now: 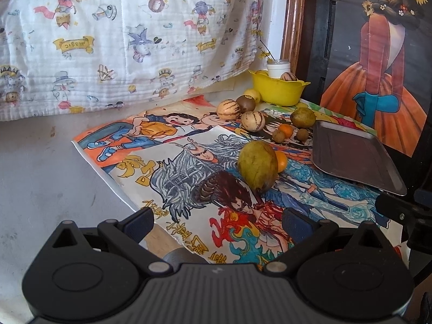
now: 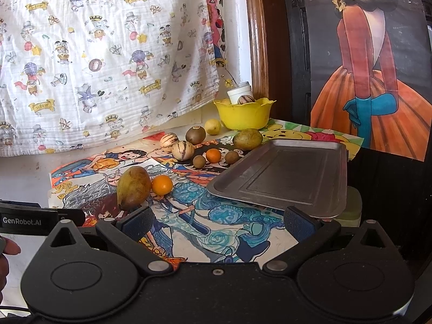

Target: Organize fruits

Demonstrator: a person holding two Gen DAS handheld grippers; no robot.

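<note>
While hovering level, left tool (image 1: 217, 222) and right tool (image 2: 217, 222) gape wide, empty.

Printed cloth (image 1: 121, 40), cartoon drawings (image 1: 189, 167), dress poster (image 2: 372, 81)

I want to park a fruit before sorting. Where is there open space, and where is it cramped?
The flat metal tray holds nothing. The drawing sheet is bare between the big green mango and the right gripper. The grey tabletop left of the drawings is free. It is crowded around the striped round melons and small brown fruits before the yellow plastic bowl.
</note>
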